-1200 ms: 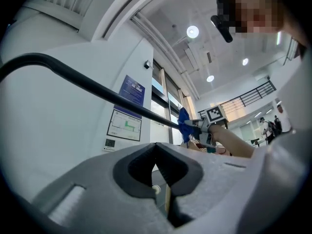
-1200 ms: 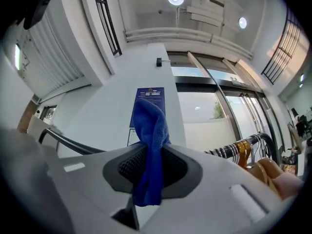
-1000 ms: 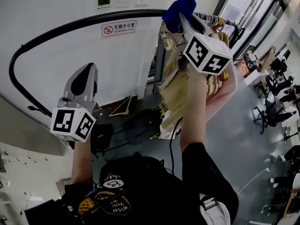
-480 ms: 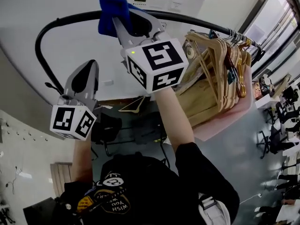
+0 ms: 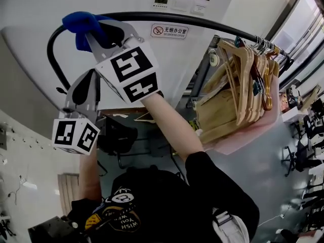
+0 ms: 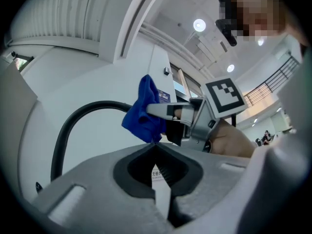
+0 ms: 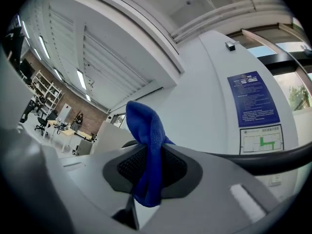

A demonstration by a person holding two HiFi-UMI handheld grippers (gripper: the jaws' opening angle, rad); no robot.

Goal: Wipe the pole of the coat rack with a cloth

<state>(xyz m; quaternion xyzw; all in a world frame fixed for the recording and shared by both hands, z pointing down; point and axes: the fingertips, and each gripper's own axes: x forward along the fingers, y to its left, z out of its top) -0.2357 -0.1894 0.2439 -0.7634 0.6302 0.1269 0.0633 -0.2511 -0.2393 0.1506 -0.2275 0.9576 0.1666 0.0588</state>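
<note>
White wall behind; black coat-rack pole [image 5: 202,21]; right gripper [image 5: 98,32] clamped on blue cloth [image 5: 81,24] at the pole's bend; left gripper [image 5: 87,82] closed, empty, below.

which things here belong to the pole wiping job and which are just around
Job: blue cloth, black pole, right gripper shut on the cloth.
Just around: wooden hangers, no-smoking sign, left gripper shut and empty.

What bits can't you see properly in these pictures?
Head view: whether the blue cloth touches the pole; the cloth and the right claw cover that spot.
Head view: the pole's lower end, behind the left claw.
Right gripper view: the print on the blue poster, too small.
</note>
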